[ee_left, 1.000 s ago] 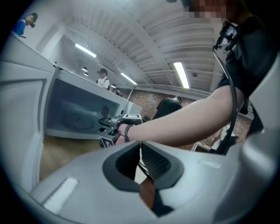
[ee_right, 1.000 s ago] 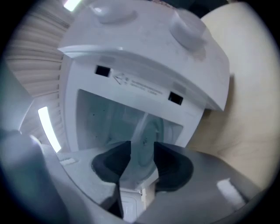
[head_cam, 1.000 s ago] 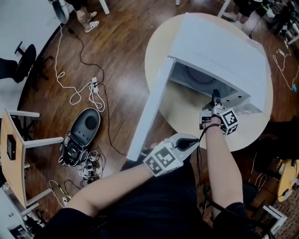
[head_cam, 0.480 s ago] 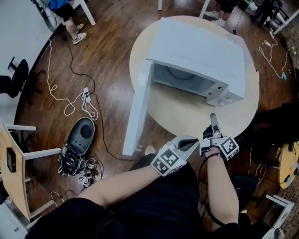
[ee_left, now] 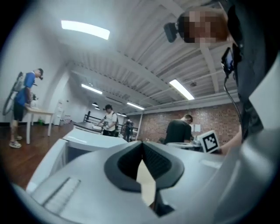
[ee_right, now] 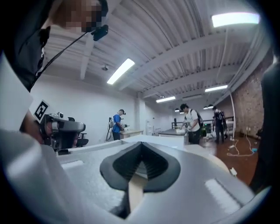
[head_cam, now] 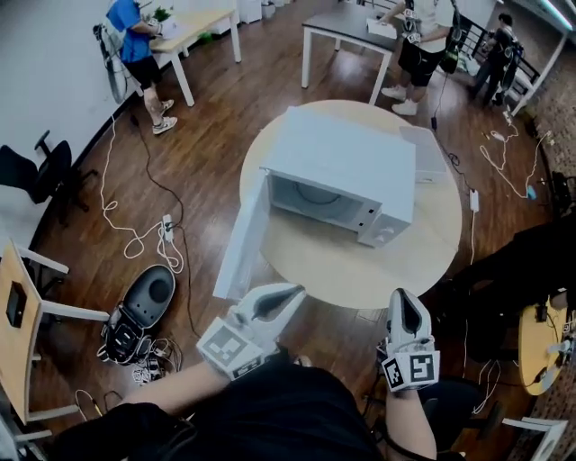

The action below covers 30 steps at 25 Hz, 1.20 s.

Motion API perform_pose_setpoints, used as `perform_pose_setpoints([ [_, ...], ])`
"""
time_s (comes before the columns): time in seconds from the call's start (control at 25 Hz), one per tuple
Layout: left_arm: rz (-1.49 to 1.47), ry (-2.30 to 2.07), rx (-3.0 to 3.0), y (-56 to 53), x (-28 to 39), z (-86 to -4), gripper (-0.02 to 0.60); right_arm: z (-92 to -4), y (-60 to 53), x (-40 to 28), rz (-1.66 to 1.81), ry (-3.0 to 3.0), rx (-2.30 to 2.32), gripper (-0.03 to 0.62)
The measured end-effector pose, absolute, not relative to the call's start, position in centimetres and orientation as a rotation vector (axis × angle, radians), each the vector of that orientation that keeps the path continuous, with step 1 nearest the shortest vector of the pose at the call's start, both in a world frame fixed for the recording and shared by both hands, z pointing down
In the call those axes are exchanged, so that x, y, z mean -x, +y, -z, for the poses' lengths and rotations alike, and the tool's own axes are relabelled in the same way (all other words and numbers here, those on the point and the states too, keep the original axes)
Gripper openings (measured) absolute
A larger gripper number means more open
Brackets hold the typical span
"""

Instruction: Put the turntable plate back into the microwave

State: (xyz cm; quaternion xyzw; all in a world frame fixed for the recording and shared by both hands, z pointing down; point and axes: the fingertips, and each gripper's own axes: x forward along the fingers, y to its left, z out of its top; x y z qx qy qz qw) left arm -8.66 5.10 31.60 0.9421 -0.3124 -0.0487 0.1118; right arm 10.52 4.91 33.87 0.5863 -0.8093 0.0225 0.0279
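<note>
The white microwave stands on a round pale table with its door swung open to the left. The turntable plate shows as a pale disc inside the cavity. My left gripper is held near my body, off the table's near edge, shut and empty. My right gripper is also back from the table; its jaws have just closed with nothing between them. In the left gripper view the jaws meet, with the microwave beyond. The right gripper is likewise pressed together.
A flat white box lies on the table's far right. On the floor at the left are white cables, an open black case and a wooden chair. People stand at desks at the back.
Both grippers have drawn back from the microwave toward my body and risen. The right one was at the microwave's opening a second ago. The head view now takes in much more of the room.
</note>
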Motion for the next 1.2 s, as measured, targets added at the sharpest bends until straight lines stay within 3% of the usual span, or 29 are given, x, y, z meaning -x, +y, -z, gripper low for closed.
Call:
perform_pose_setpoints([
  [0.4,0.011,-1.448,-2.626,5.7,16.2,-33.9,0.002,-37.4,9.2,-16.4,-0.216,-2.452,-1.981,0.0],
  [0.76,0.032,-1.369,-2.615,4.5,16.3,-34.3,0.002,-34.4,8.8,-17.9,-0.136,-2.417,-2.071,0.0],
  [1.2,0.021,-1.379,-2.728,2.5,18.7,-32.7,0.002,-32.5,5.2,-12.1,-0.054,-2.497,-2.084,0.0],
])
